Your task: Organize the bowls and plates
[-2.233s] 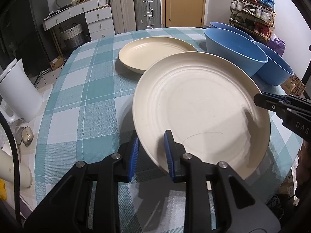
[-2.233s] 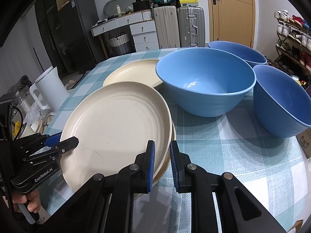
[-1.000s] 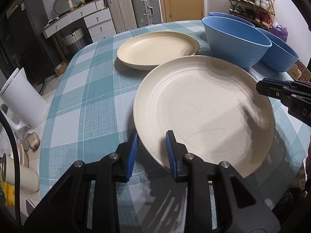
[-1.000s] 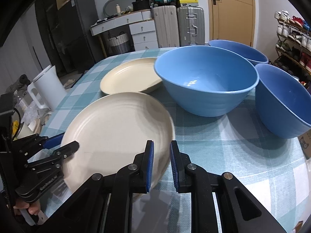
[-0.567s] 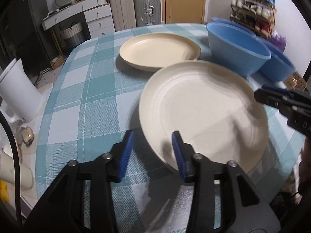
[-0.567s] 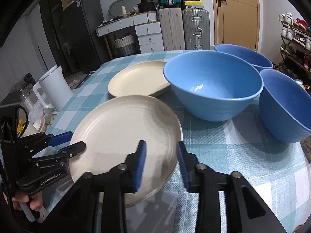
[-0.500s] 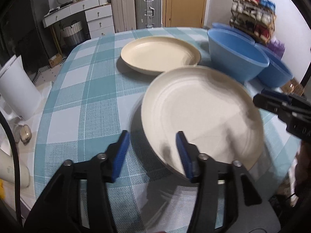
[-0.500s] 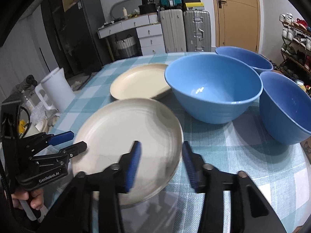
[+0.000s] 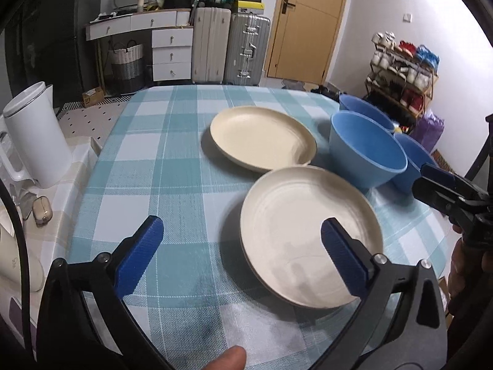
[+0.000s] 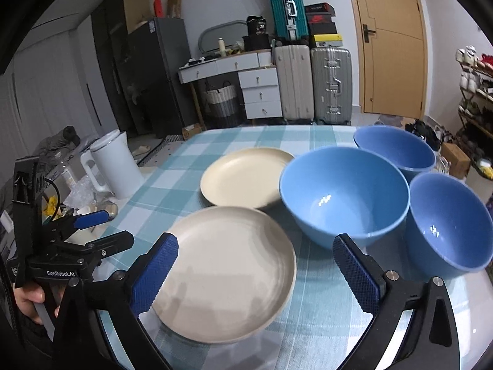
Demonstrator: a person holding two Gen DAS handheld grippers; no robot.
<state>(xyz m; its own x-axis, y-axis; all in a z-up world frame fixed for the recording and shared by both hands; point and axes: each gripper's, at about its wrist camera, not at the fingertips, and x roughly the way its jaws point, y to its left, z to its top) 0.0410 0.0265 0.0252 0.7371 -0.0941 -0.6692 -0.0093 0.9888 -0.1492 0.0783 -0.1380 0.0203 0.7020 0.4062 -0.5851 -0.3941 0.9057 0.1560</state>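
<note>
A cream plate (image 9: pixel 308 231) lies flat on the checked table near its front edge; it also shows in the right wrist view (image 10: pixel 228 271). A second cream plate (image 9: pixel 262 137) (image 10: pixel 246 177) lies behind it. Three blue bowls stand to the right: a big one (image 10: pixel 345 194) (image 9: pixel 366 151), one behind (image 10: pixel 394 149) and one at the right (image 10: pixel 446 222). My left gripper (image 9: pixel 243 246) is open and empty, above the near plate's left side. My right gripper (image 10: pixel 255 265) is open and empty, above its right side.
A white kettle (image 9: pixel 34 135) (image 10: pixel 115 163) stands on a side surface left of the table. The teal checked tablecloth (image 9: pixel 148 166) covers the table. Suitcases, a drawer unit and a door are at the back, a shoe rack at the right.
Both grippers opened and let go of the near plate, which now lies flat on the table. Both have pulled back and up from it.
</note>
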